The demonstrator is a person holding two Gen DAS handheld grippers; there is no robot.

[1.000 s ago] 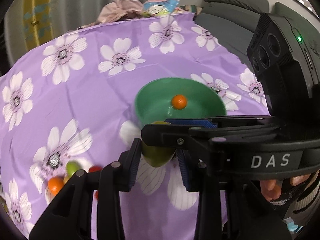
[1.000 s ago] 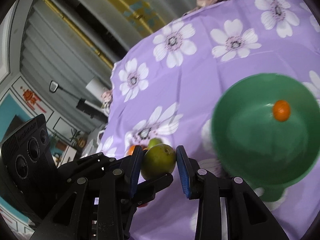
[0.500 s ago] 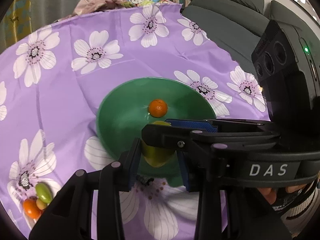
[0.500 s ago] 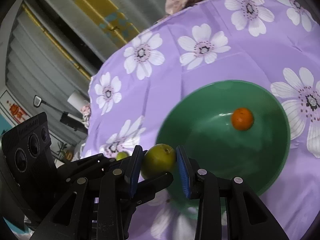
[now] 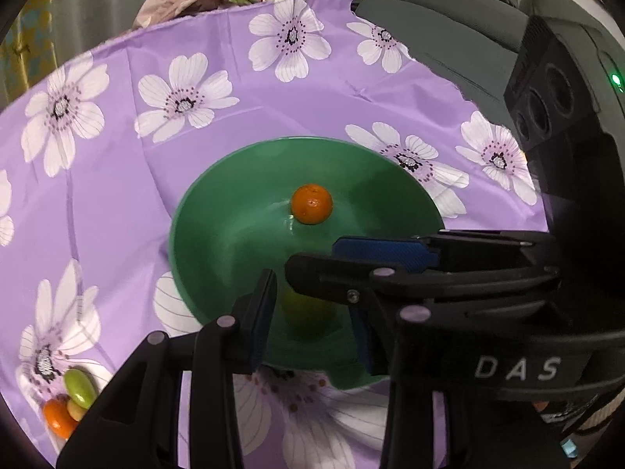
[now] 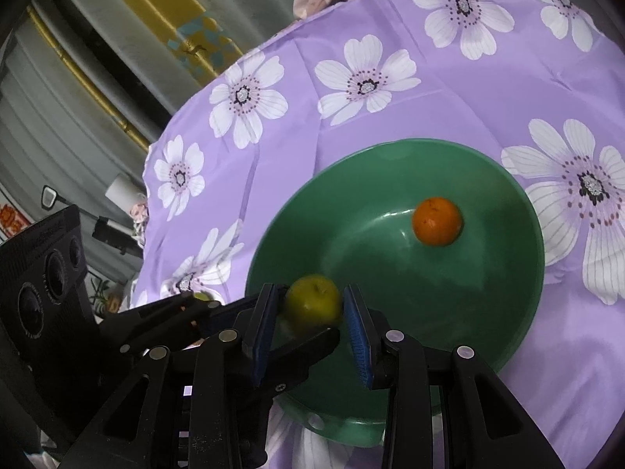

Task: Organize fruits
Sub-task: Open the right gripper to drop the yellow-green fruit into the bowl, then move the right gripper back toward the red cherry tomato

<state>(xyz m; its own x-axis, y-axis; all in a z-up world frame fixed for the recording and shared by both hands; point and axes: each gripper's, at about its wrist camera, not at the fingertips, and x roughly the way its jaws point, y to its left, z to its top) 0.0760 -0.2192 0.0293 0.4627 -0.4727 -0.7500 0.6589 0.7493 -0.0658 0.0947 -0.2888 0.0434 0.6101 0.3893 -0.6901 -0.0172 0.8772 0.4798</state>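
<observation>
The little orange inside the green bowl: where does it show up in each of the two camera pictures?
Left wrist view: the orange lies near the picture's middle, in the green bowl.
Right wrist view: the same orange sits right of centre, in the bowl's upper right part.
Shared landmark: the green bowl on the purple flowered cloth.

A purple flowered tablecloth (image 5: 117, 195) fills the frame; grey sofa (image 5: 449, 15) upper right, crumpled clothes (image 5: 183, 0) top centre.

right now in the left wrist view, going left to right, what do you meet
small pile of loose fruit on the cloth → green bowl's left rim → yellow-green fruit low in the bowl → orange → right tongs reaching in from the right
</observation>
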